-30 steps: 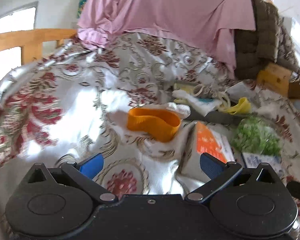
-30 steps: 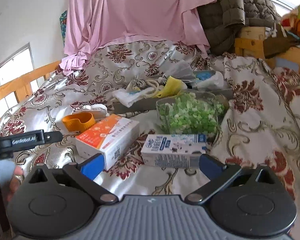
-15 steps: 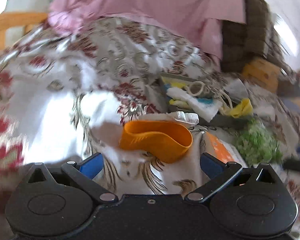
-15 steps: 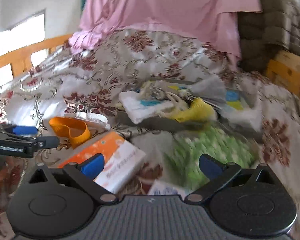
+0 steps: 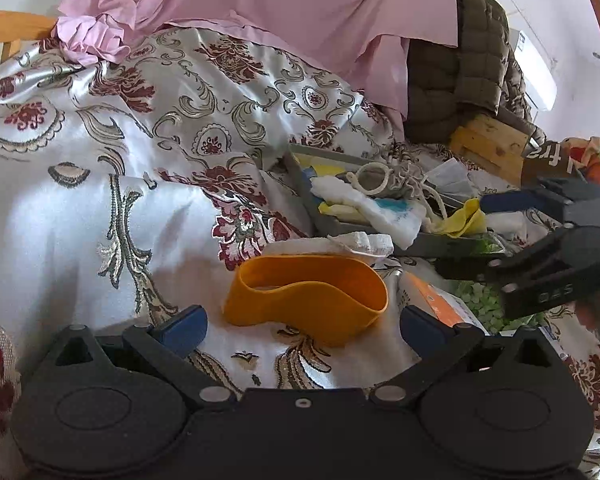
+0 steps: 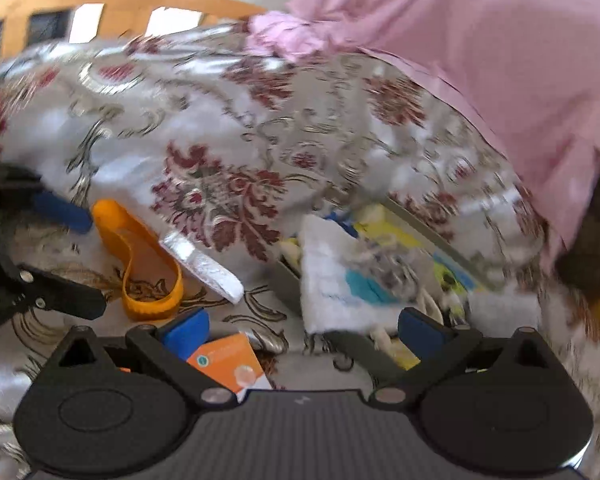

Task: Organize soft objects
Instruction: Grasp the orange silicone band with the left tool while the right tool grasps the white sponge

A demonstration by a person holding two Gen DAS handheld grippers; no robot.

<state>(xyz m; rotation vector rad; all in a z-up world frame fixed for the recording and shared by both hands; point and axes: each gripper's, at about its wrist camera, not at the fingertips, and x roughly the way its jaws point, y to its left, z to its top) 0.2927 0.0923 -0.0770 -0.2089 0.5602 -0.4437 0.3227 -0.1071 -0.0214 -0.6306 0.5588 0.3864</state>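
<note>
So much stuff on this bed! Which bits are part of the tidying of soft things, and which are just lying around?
Part of the job:
orange band, in front of the open left gripper
white cloth behind it
grey tray of soft bits
open right gripper

Just lying about:
orange box
pink sheet
quilted jacket
bedspread

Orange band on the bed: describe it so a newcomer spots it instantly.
Start at the floral bedspread, then the grey tray of soft items. Just in front, beside a white pad, lies the band: the only orange loop, standing on edge, between the left tool's open fingers.
</note>
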